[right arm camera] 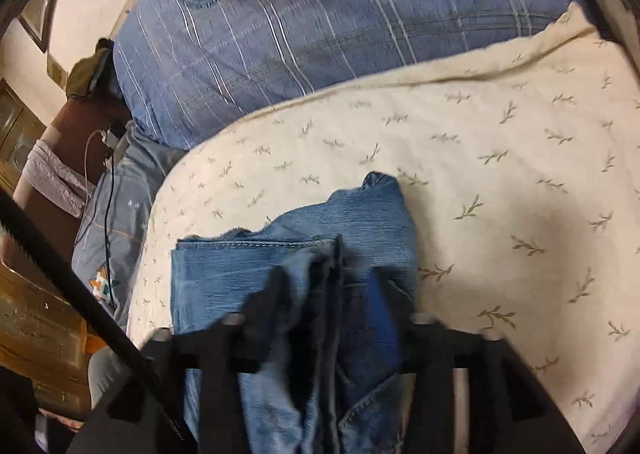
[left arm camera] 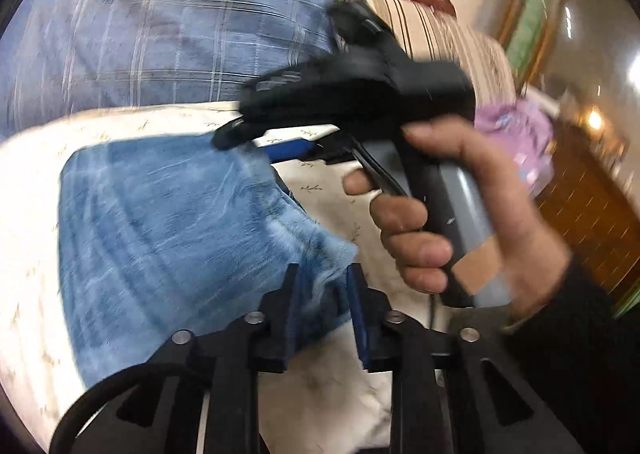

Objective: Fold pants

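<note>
Blue denim pants (left arm camera: 168, 222) lie partly folded on a cream leaf-print sheet (left arm camera: 32, 182). In the left wrist view my left gripper (left arm camera: 324, 282) has a denim edge between its fingers, which stand a little apart around the cloth. The right gripper (left arm camera: 256, 134), held by a hand (left arm camera: 452, 214), reaches over the pants' far edge. In the right wrist view my right gripper (right arm camera: 332, 286) is closed on a bunched fold of the pants (right arm camera: 360, 222), lifted from the sheet (right arm camera: 500, 174).
A blue plaid duvet (right arm camera: 320, 34) is piled behind the sheet. A cable and charger (right arm camera: 110, 138) hang at the bed's left side beside wooden furniture (right arm camera: 36, 326). A purple cloth (left arm camera: 520, 134) and a wooden cabinet (left arm camera: 584, 206) lie to the right.
</note>
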A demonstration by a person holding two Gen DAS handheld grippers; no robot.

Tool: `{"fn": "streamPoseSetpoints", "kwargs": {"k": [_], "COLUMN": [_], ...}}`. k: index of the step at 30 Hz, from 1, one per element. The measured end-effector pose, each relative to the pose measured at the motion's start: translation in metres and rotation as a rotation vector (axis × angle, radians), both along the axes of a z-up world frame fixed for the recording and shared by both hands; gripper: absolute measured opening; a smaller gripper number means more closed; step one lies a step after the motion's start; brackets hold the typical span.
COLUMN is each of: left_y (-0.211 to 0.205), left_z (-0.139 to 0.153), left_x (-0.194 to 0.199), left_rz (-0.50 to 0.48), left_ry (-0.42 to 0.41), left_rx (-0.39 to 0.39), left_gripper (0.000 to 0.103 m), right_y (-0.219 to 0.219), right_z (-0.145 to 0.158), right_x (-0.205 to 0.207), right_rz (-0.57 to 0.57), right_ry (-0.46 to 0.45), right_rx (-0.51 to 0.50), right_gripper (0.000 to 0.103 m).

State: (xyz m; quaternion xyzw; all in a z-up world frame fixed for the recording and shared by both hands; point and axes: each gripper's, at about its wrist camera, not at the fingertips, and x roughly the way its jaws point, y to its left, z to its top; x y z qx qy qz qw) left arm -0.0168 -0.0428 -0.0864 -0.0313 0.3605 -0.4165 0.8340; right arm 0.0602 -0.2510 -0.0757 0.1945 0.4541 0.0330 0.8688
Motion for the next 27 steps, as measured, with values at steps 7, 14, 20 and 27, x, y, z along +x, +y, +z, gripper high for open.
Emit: {"fn": "streamPoseSetpoints", "kwargs": {"k": [7,14,20,27], "left_y": [0.074,0.112,0.109,0.109], "left_z": [0.031,-0.005,-0.039,-0.075], "left_x": [0.007,0.083,0.148,0.184], "left_rz": [0.158,0.313,0.278,0.225], "left_ry": [0.01,0.306,0.475,0.553], "left_rx": [-0.091,-0.082,-0.118,-0.215], "left_gripper": [0.05,0.058,0.059,0.031], "right_y": [-0.015,0.003,-0.015,-0.007], "right_z": [0.012,-0.017,-0.041,-0.039], "right_x": [-0.035,-0.054,-0.055,-0.051], "right_rz": [-0.089,-0.108,-0.154,-0.09], "right_ry": [-0.079,0.051,0.109,0.092], "right_rx": [0.106,0.035,0.17,0.217], "right_gripper": [0.069,0.08,0.082,0.044]}}
